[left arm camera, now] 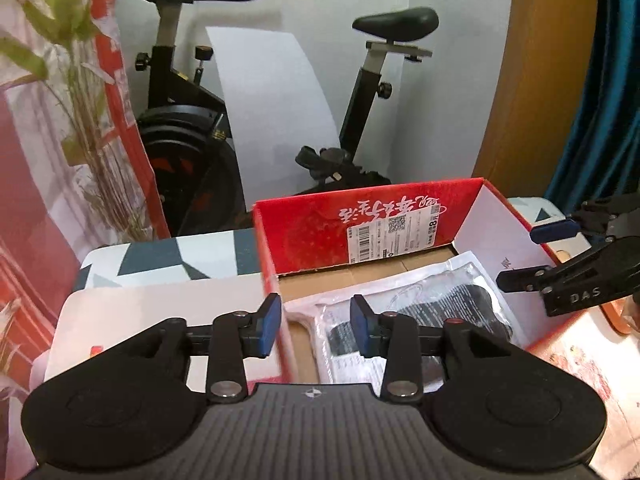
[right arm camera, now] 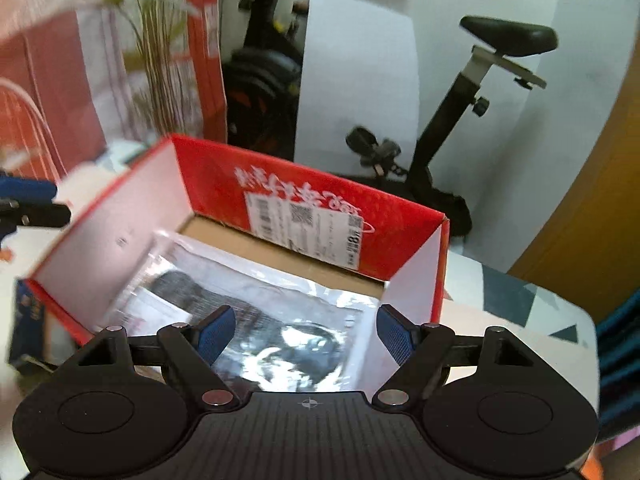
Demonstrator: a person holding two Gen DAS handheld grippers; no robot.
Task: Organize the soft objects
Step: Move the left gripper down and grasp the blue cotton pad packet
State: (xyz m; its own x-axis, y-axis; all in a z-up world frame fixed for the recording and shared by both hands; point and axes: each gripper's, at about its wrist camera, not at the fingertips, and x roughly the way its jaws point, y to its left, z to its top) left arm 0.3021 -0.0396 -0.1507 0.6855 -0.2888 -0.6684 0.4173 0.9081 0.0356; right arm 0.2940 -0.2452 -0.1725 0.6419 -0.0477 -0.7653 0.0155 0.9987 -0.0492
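A red cardboard box (left arm camera: 312,232) stands open on the table. A clear plastic bag holding a dark soft item (left arm camera: 432,312) lies flat inside it; it also shows in the right wrist view (right arm camera: 280,328). My left gripper (left arm camera: 316,324) is open and empty, its fingers straddling the box's left wall at the near corner. My right gripper (right arm camera: 306,332) is open and empty, held just above the bag at the box's near end (right arm camera: 416,248). The right gripper also shows in the left wrist view (left arm camera: 528,252) at the box's right side.
An exercise bike (left arm camera: 200,120) stands behind the table against a white wall. A red and white curtain with plant stems (left arm camera: 60,120) hangs at the left. The table has a grey and white patterned cloth (left arm camera: 160,256). A wooden panel (left arm camera: 540,80) is at the right.
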